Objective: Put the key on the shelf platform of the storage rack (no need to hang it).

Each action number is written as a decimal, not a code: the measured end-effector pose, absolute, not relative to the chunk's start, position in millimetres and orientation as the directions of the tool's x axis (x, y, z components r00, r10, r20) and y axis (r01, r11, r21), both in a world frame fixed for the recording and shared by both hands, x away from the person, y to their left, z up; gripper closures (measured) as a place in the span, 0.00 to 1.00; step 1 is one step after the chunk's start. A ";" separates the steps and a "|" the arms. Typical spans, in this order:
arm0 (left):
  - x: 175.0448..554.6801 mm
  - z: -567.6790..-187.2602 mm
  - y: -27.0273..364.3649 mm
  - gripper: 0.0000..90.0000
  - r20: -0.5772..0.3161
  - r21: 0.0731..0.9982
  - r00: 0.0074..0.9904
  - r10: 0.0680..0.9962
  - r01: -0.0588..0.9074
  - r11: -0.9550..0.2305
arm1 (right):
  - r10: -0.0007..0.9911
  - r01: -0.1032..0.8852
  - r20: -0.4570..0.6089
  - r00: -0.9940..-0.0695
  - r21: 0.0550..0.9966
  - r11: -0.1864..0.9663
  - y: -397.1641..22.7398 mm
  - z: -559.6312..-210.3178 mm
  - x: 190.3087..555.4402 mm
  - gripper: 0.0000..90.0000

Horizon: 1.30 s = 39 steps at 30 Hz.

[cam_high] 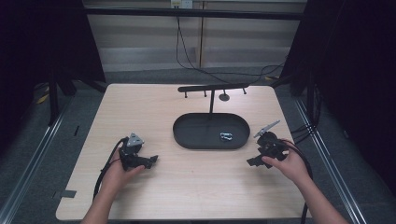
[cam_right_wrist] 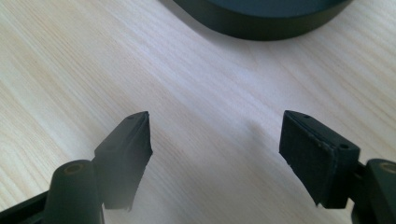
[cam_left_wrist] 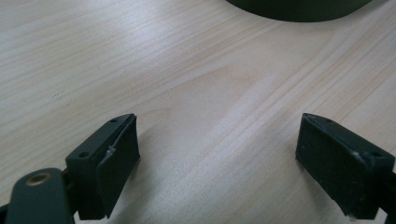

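Since both claws rest low on the surface with nothing between their jaws, we judge the step in hand to be the reach toward the tray (cam_high: 187,138) and the small metal piece (cam_high: 226,136) lying in it. Our left claw (cam_high: 153,160) sits left of the tray, jaws spread wide over bare wood, as the left gripper view makes plain (cam_left_wrist: 217,154). Our right claw (cam_high: 251,162) sits off the tray's right end, likewise spread and empty (cam_right_wrist: 215,149). The piece lies in the right half of the tray, on its floor, apart from the wall and nearer our right claw, so we would send that one.

To do it well, we should lift the claw clear of the tray's rim before moving in, since the wall stands between the jaws and the piece. We should come down from above with the jaws kept apart and straddling the piece, then close gently; it looks small and shiny, so we expect it to slip if caught on an edge. The left claw can stay put or steady the tray.

The tray is a dark oval dish holding that one piece, so far as we can tell. Behind it stands a thin black rack (cam_high: 212,87) with short pegs, nothing hanging on it.
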<state>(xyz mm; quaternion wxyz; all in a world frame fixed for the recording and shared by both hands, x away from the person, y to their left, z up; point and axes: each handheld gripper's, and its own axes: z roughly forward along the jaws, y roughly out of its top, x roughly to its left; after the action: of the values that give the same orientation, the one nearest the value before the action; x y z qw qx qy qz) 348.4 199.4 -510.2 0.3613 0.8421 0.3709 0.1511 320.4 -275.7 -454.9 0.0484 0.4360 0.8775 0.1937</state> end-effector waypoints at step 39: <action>346.8 -510.3 199.3 0.15 -0.012 0.722 0.680 0.733 0.513 -0.464 | 0.769 0.701 0.031 -0.638 0.437 0.564 -299.8 -485.4 295.2 0.23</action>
<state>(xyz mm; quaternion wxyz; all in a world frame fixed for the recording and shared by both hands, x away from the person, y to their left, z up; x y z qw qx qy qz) 346.8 199.3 -510.3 0.3618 0.8421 0.3700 0.1519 295.2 -299.8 -485.4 0.0818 0.4173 0.8805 0.2097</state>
